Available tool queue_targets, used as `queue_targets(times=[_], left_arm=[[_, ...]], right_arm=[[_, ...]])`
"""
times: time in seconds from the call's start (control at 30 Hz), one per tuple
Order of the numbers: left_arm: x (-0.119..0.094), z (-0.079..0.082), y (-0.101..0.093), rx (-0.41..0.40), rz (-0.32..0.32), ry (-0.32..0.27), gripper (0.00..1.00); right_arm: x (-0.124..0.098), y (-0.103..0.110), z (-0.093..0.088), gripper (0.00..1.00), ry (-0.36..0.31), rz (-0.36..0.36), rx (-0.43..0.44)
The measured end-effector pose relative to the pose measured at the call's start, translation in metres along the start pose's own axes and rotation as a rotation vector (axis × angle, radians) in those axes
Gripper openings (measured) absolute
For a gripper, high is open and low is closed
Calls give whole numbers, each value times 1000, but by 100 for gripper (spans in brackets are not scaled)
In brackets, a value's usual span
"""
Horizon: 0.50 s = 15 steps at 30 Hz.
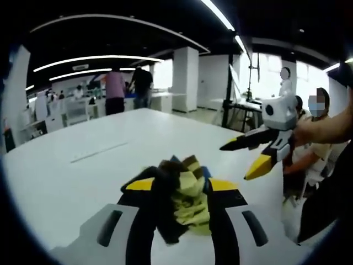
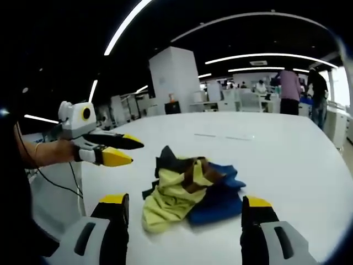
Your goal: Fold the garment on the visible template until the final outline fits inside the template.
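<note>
A crumpled garment [image 1: 185, 193] in yellow, blue, black and brown lies in a heap on the white table [image 1: 60, 182]. In the left gripper view my left gripper [image 1: 181, 185] is open, and the heap shows between its yellow-tipped jaws. My right gripper [image 1: 234, 163] enters from the right, held in a hand, open and above the table. In the right gripper view the garment [image 2: 187, 187] lies just ahead of my open right gripper [image 2: 185, 201]. The left gripper [image 2: 132, 152] hovers open to the left of the cloth, apart from it.
A thin pale strip [image 1: 99, 152] lies on the table beyond the garment, also seen as the strip [image 2: 223, 136]. People sit close to the table's right edge [image 1: 317, 110]. Others stand far back by desks [image 1: 115, 91]. A white pillar [image 2: 174, 80] rises behind the table.
</note>
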State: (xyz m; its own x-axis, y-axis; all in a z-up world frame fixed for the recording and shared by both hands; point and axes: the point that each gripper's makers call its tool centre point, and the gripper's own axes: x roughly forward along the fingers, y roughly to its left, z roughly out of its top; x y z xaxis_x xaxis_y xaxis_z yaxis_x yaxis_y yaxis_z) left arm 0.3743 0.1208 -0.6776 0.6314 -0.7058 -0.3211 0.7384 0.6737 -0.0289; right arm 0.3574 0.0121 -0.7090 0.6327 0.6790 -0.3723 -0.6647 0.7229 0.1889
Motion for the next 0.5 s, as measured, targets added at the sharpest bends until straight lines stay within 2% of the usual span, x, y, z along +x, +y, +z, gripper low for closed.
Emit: queue_targets(times=[0.07,0.23,0.37,0.5], left_arm=[[4,0,1,5,-3,4,31],[15,1,1,20,-37,19,16],[23,2,1,49,-54,38,18],[30,-2,-1,91,-67,73,16]], right_arm=[[1,-1,0,82,1,0,-1],[3,-3,-2,81,13,-3,0],[4,-4,-4,81,16,-4,3],[5,-6,-4,80,15,-7,9]])
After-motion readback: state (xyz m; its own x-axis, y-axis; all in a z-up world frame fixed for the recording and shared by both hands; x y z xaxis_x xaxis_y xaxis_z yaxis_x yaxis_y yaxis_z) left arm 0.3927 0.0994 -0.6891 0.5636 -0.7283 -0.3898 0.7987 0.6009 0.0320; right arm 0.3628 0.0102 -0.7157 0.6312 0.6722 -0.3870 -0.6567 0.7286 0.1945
